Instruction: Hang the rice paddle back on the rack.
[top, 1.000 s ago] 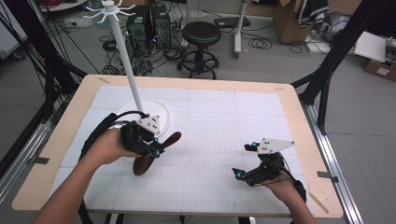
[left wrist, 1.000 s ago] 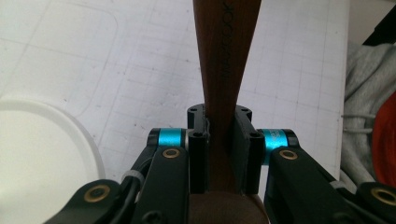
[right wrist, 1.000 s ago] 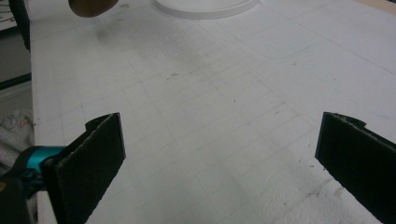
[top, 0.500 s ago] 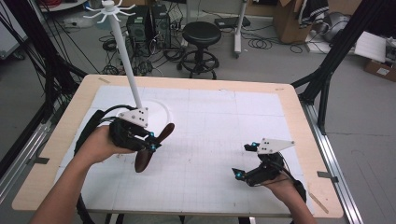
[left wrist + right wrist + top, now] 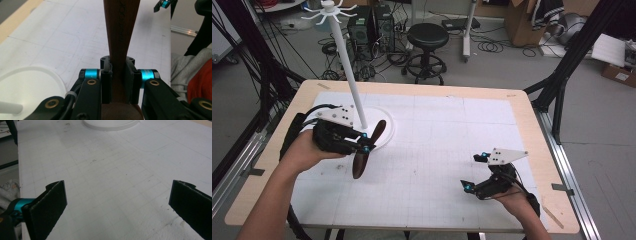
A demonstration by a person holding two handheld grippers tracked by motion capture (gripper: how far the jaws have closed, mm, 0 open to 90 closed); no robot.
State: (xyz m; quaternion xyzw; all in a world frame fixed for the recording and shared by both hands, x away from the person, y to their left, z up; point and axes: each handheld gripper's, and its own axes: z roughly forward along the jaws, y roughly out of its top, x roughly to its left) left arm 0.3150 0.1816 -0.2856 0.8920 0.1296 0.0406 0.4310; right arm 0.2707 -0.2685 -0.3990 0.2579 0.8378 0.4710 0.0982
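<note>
Left gripper [image 5: 364, 146]: I see it clenched on a brown wooden utensil [image 5: 366, 150]; in the left gripper view both pads press the flat handle [image 5: 120, 50] from either side.

Change since earlier: my left hand [image 5: 307, 150] now sits higher and further toward 11 o'clock on the table [image 5: 437, 90] than a second ago, closer to the white stand's pole [image 5: 349, 70]. The utensil has gone with it, and its upper end now overlaps the stand's round white base [image 5: 384, 137] in the high view.

Right gripper [image 5: 472, 172]: I see no change; it rests at 4 o'clock on the white gridded mat [image 5: 437, 150], in the same spot as before. Its jaws stand wide apart with bare mat between them.

Utensil position: at about 9 o'clock on the table, lifted off the mat, tilted with one end toward 1 o'clock and the other toward 6 o'clock.

Hard to make out: I cannot tell what kind of utensil it is; its ends read as dark rounded shapes in the high view. The lettering stamped along the handle is too blurred to read.

Cut off: the handle runs out of the top edge of the left gripper view, and its lower part is buried behind the jaws. The stand's base is clipped at the upper edge of the right gripper view [image 5: 110, 125].

Hidden: whether the utensil touches the stand's base I cannot tell.
</note>
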